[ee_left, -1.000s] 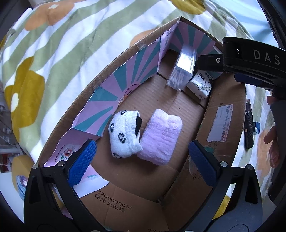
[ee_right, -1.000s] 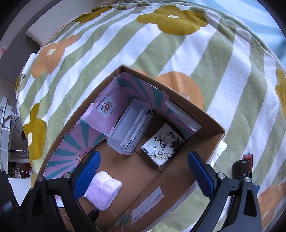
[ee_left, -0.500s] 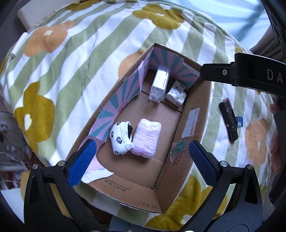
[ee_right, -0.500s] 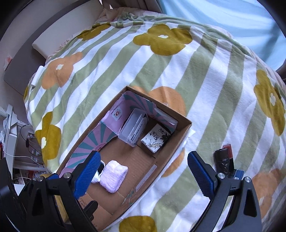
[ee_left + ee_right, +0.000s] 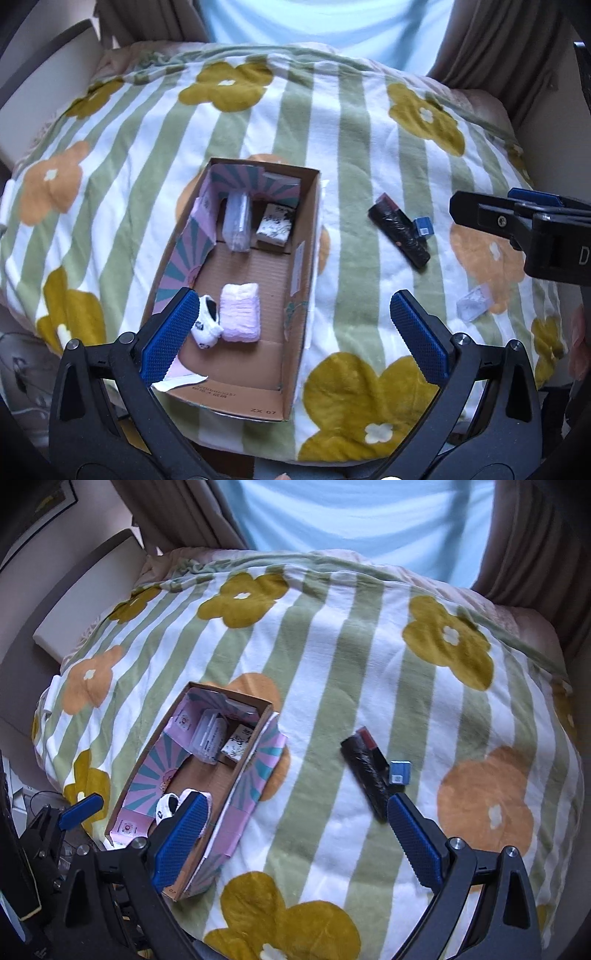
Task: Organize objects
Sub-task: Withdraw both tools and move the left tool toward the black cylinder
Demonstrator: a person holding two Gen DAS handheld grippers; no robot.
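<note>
A cardboard box (image 5: 301, 258) (image 5: 255, 734) lies on the striped bed cover. It holds a pink folded towel (image 5: 241, 312), a black-and-white sock (image 5: 206, 326) (image 5: 164, 806), a clear plastic case (image 5: 237, 221) (image 5: 208, 738) and a white printed packet (image 5: 275, 225) (image 5: 238, 744). A black wrapped stick (image 5: 400, 230) (image 5: 365, 771) with a small blue box (image 5: 423, 227) (image 5: 399, 773) lies on the cover right of the box. My left gripper (image 5: 295, 339) is open and empty, high above the box's near end. My right gripper (image 5: 295, 842) is open and empty above the cover, near the stick.
The flower-patterned striped cover (image 5: 354, 122) (image 5: 332, 646) spans the bed. A small clear packet (image 5: 472, 304) lies at the right. A headboard cushion (image 5: 81, 609) is at the left; curtains (image 5: 528, 531) hang behind. The right gripper's body (image 5: 535, 229) shows in the left wrist view.
Both grippers have risen and pulled back from the box, so the whole bed now shows. Both stay open and empty. The box contents have not moved.
</note>
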